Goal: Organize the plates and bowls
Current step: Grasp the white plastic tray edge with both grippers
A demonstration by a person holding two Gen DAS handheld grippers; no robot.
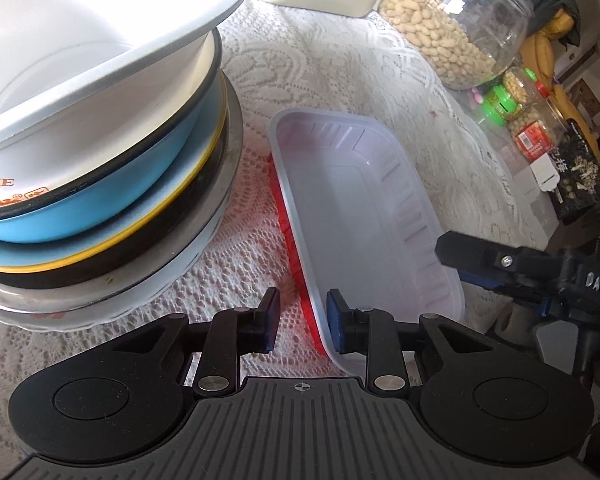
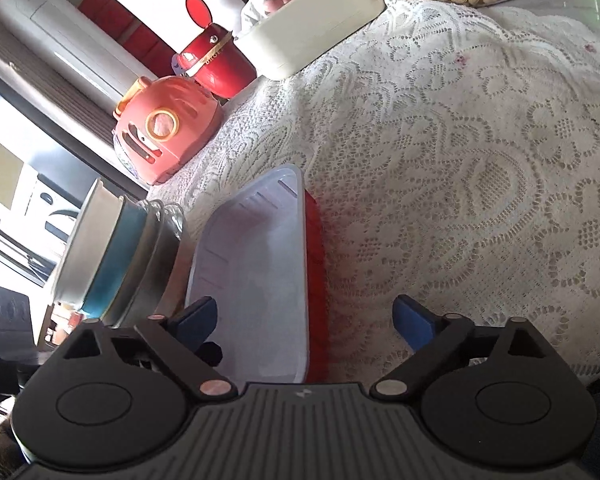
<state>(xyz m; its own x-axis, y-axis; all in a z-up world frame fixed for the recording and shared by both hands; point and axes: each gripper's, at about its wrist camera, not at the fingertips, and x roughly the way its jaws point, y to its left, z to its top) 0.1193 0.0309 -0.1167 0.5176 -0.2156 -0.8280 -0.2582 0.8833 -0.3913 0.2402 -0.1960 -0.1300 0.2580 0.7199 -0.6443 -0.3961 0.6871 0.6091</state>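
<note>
white tray (image 1: 364,208) btwn left gripper (image 1: 299,322) fingers, right gripper (image 2: 306,322) wide

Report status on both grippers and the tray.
Left gripper open, straddling the white rectangular plastic tray's rim. Right gripper wide open, empty. Stack of bowls and plates beside tray, apart.

Lace tablecloth (image 2: 480,184), peanut jar (image 1: 452,28), cream box (image 2: 312,28), pink toy (image 2: 168,128), red toy (image 2: 216,64)
</note>
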